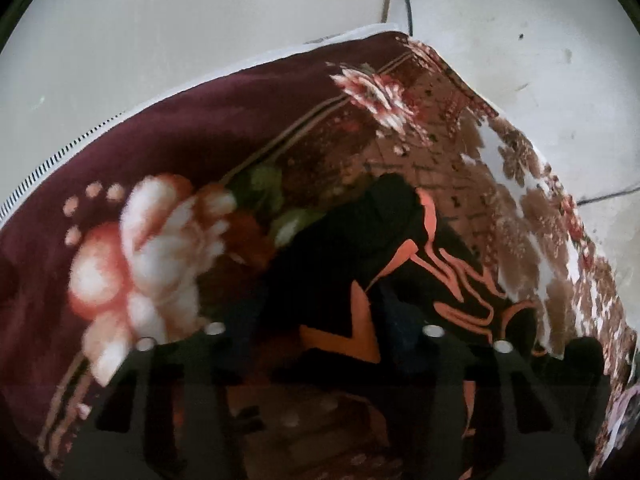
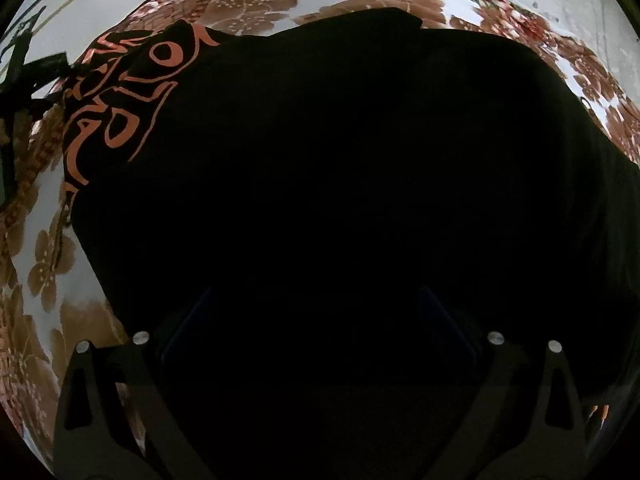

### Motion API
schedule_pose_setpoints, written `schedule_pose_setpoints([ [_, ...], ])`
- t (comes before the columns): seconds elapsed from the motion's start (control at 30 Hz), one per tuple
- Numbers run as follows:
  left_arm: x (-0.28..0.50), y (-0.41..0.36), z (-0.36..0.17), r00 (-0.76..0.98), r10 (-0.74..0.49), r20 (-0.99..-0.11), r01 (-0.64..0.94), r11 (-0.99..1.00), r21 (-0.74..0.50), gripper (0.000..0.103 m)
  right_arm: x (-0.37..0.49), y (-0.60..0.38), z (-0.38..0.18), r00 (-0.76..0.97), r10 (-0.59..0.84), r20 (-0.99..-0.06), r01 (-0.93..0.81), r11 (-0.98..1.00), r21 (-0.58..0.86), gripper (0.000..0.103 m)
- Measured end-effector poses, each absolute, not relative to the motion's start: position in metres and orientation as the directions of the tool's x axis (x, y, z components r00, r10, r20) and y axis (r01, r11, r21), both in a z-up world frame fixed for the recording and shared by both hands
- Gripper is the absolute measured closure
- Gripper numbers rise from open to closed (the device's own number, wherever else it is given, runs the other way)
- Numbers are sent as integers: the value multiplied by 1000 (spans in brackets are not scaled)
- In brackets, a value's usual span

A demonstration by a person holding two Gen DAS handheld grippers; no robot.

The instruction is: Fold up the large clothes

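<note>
Black garment with orange lettering, lying on a flowered blanket.

The black garment (image 2: 340, 180) is lying spread over the flowered blanket (image 1: 168, 152), filling most of the right wrist view, its orange lettering (image 2: 120, 96) showing at the upper left. In the left wrist view a bunched part of the garment (image 1: 360, 248) is rising in front of the camera, with the orange print running down its right side. The blanket, maroon with pale blooms on one side and brown and white on the other, is sitting beside a pale wall (image 1: 160, 32). The left gripper (image 1: 324, 320) is hovering over the garment with fingers spread; whether cloth is being pinched cannot be told. The right gripper (image 2: 316, 300) is standing with fingers wide apart over the dark cloth, the tips being lost in shadow.
</note>
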State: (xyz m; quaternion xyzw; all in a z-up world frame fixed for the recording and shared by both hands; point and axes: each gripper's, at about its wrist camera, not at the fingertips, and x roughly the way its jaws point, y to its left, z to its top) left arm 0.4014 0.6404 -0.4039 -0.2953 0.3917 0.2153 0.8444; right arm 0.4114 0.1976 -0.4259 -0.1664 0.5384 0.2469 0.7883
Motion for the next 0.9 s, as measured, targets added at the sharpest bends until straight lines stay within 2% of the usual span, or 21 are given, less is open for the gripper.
schedule_pose_setpoints([
  [0.07, 399, 642, -400, 595, 124, -794, -588, 741, -324, 73, 412, 199, -427, 299, 208, -931, -569, 823, 1, 4],
  [0.17, 397, 638, -385, 605, 114, -788, -569, 754, -328, 85, 410, 199, -428, 310, 208, -928, -573, 820, -8, 4],
  [0.33, 399, 603, -327, 651, 134, -747, -502, 814, -292, 87, 409, 201, -430, 322, 192, -927, -566, 824, -26, 4],
  [0.53, 391, 548, -241, 769, 111, -630, -434, 814, -386, 88, 410, 204, -431, 315, 176, -932, -568, 822, -37, 4],
  [0.63, 396, 494, -201, 780, 148, -608, -407, 858, -314, 88, 407, 204, -432, 319, 180, -930, -574, 818, -39, 4],
  [0.9, 420, 358, -170, 797, 62, -601, -305, 900, -311, 88, 404, 203, -432, 328, 192, -925, -575, 817, -35, 4],
])
